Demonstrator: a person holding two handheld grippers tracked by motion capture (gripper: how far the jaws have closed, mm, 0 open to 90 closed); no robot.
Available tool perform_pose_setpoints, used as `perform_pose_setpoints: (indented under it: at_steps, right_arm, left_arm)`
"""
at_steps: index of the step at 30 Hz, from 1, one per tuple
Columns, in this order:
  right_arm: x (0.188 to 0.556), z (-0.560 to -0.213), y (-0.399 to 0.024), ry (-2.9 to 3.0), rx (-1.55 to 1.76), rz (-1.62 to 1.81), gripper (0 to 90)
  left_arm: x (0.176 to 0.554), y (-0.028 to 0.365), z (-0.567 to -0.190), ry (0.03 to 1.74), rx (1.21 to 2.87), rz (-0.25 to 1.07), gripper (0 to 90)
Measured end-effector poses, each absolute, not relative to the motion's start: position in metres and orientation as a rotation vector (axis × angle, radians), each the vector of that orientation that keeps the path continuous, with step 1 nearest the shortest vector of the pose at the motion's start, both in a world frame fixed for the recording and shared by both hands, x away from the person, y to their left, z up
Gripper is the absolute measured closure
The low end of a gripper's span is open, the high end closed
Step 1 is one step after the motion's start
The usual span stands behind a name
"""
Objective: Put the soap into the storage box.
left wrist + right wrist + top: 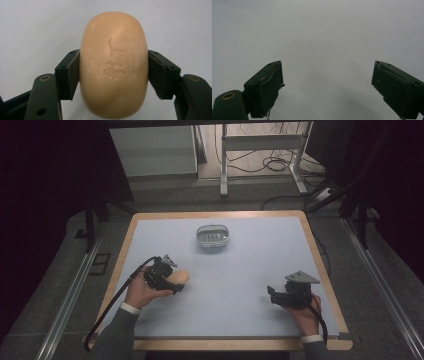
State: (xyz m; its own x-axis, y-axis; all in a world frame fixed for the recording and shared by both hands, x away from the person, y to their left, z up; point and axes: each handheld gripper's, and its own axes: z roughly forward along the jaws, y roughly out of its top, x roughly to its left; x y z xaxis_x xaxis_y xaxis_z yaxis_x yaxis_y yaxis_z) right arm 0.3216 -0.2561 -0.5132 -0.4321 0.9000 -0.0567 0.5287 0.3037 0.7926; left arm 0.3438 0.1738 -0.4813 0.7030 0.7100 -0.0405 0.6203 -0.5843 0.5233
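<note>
An oval peach-coloured bar of soap [113, 67] with stamped characters sits between the two black pads [68, 72] of my left gripper [113, 75], which press on both its sides. In the high view that left gripper [176, 282] holds the soap [181, 277] at the left of the pale blue mat, close to the surface. A grey soap dish [213, 236] with a ribbed floor stands at the middle back of the mat, apart from both hands. My right gripper [272, 295] rests at the right front; in its own view the right gripper [327, 87] has its jaws wide apart over bare mat.
The pale blue mat [250, 265] lies on a wooden-edged table [320, 265]. Beyond the table stand a white metal frame [260, 150] and loose cables [275, 165] on the floor. Rails [385, 285] run along both sides.
</note>
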Motion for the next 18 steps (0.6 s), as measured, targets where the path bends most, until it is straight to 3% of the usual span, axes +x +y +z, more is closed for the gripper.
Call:
perform_pose_setpoints:
  at_steps: [18]
  right_arm:
    - [0.321, -0.513, -0.257, 2.079, 1.264, 0.977, 10.2]
  left_arm:
    - [0.355, 0.167, -0.476, 1.005, 2.418, 0.251, 32.8]
